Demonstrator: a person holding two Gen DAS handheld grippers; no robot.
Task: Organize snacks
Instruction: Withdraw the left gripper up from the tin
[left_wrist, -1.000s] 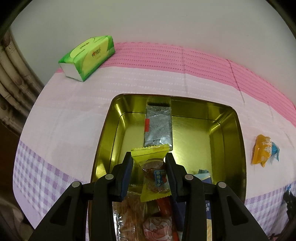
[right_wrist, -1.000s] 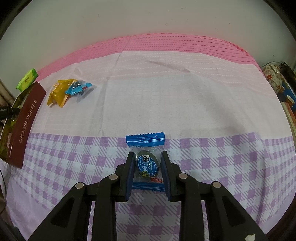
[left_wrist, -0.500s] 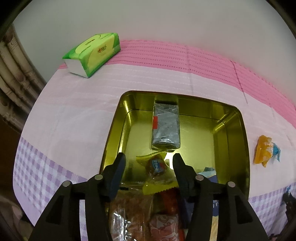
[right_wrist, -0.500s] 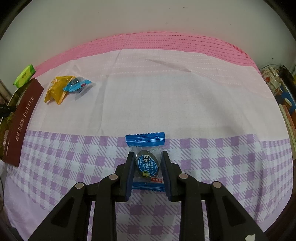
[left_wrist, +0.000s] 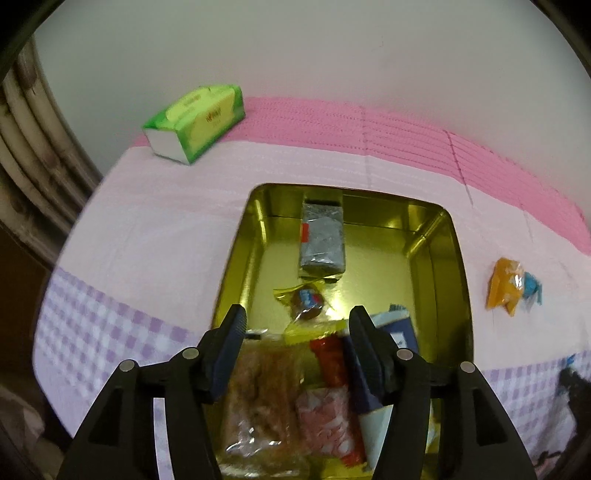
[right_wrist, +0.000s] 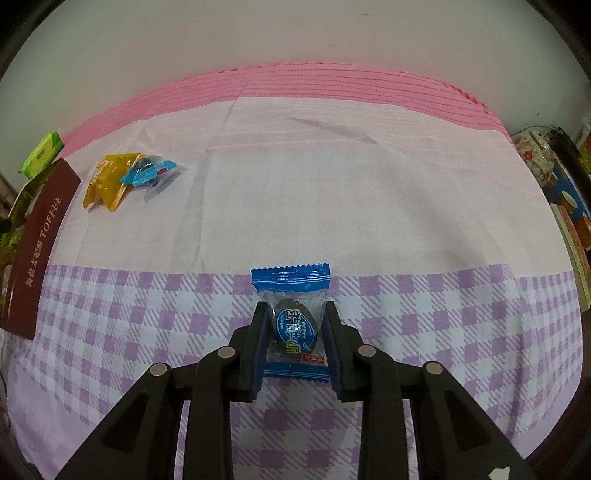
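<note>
A gold tin (left_wrist: 458, 266) sits on the pink and purple cloth and holds several snacks: a grey packet (left_wrist: 322, 240), a yellow-wrapped candy (left_wrist: 306, 306), a red stick and clear bags. Above its near end hangs my left gripper (left_wrist: 297, 328); its jaws are opening and nothing is between them. The yellow candy lies loose on the tin floor beyond the fingertips. My right gripper (right_wrist: 293, 326) is shut on a blue-wrapped candy (right_wrist: 293, 325) over the checked cloth. An orange packet (right_wrist: 107, 181) and a small blue candy (right_wrist: 147, 171) lie together on the cloth to the tin's right.
A green tissue box (left_wrist: 195, 122) stands at the back left by the wall. In the right wrist view the tin's brown side (right_wrist: 35, 251), lettered TOFFEE, sits at the far left. Boxes and cluttered items (right_wrist: 569, 206) crowd the table's right edge.
My left gripper let go of the yellow candy, which dropped into the tin, and the gripper pulled up and back. The right gripper kept its hold on the blue candy without moving.
</note>
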